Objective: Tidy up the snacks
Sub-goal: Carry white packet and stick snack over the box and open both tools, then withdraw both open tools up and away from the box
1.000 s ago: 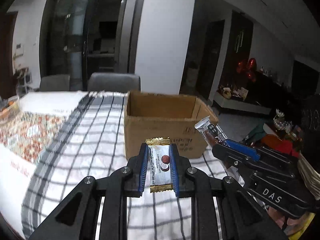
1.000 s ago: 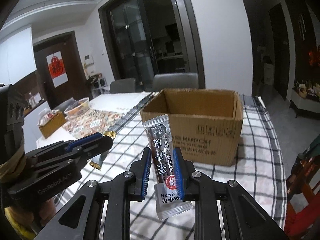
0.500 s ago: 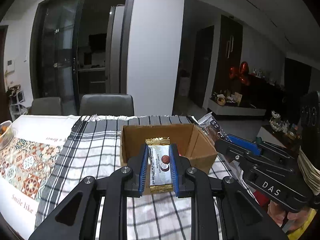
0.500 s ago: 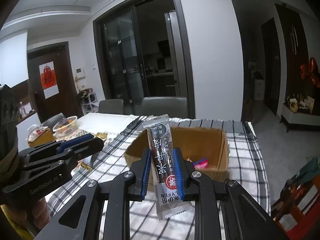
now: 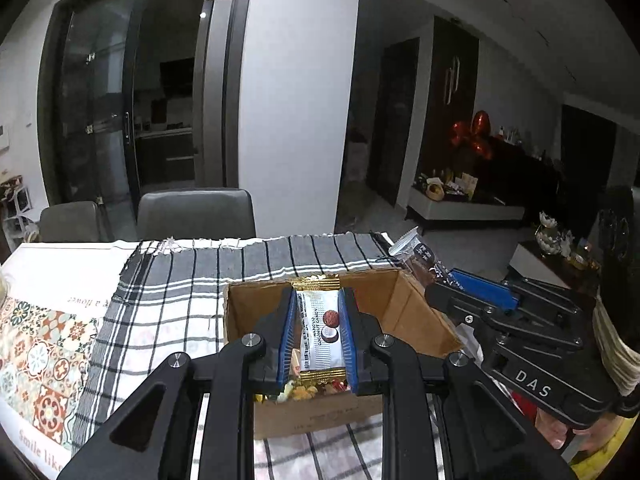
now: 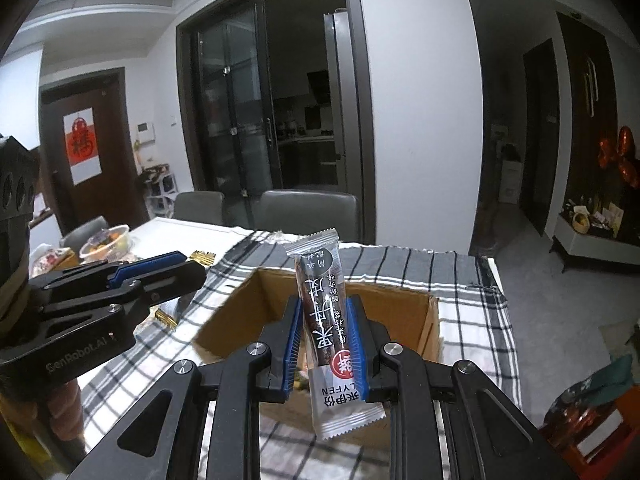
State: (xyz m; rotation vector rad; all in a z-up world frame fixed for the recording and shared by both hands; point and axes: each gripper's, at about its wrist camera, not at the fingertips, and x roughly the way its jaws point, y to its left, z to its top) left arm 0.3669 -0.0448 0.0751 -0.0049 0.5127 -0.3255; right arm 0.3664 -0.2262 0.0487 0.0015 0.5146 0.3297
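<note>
My left gripper (image 5: 318, 304) is shut on a white snack packet with gold ends (image 5: 320, 330) and holds it over the open cardboard box (image 5: 416, 312). Several snacks (image 5: 304, 391) lie inside the box. My right gripper (image 6: 323, 312) is shut on a long dark snack stick packet (image 6: 324, 320), held upright over the same box (image 6: 404, 312). The right gripper also shows at the right of the left wrist view (image 5: 436, 280), and the left gripper at the left of the right wrist view (image 6: 196, 266).
The box stands on a black-and-white checked cloth (image 5: 168, 304) on a table. A patterned mat (image 5: 36, 344) lies at the left. A bowl of food (image 6: 106, 240) stands at the far left. Grey chairs (image 5: 196, 216) stand behind the table.
Both grippers have risen and moved forward over the box, so its inside now shows below them. Both still hold their packets.
</note>
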